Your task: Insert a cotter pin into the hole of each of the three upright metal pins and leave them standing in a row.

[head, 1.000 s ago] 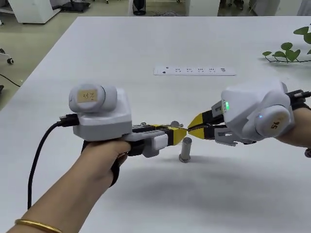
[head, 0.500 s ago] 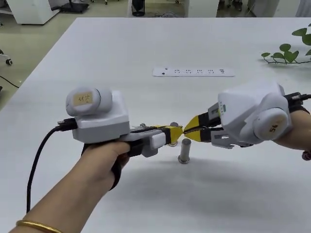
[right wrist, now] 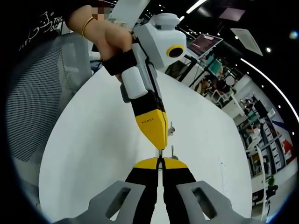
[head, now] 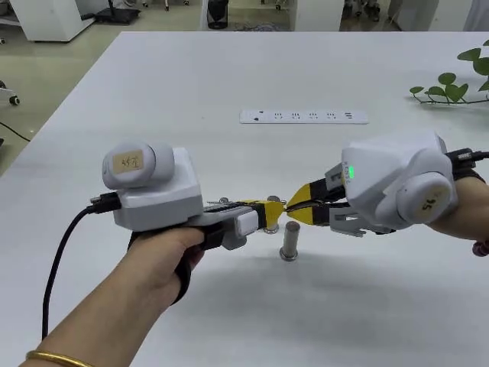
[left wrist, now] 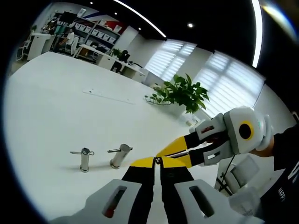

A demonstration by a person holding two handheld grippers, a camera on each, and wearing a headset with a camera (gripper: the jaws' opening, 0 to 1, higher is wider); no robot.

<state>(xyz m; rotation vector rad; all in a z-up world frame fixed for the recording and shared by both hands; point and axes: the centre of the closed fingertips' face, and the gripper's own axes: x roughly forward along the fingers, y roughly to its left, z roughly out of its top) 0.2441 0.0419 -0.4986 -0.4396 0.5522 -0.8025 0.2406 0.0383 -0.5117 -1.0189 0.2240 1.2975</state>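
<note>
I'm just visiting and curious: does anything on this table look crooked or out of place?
One thing: in the left gripper view, the right-hand metal pin seems to lean, while its neighbour stands straight. The fisheye lens may exaggerate this. Nothing looks spilled or broken.

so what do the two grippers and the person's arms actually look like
Both have white moulded plastic bodies with black jaws tipped in yellow. The left gripper has a rounded housing with a tan label bearing handwritten figures, and a black cable trails from its rear. The right gripper has a small green light and a marked round cap. The left wrist wears a gold bangle.
</note>
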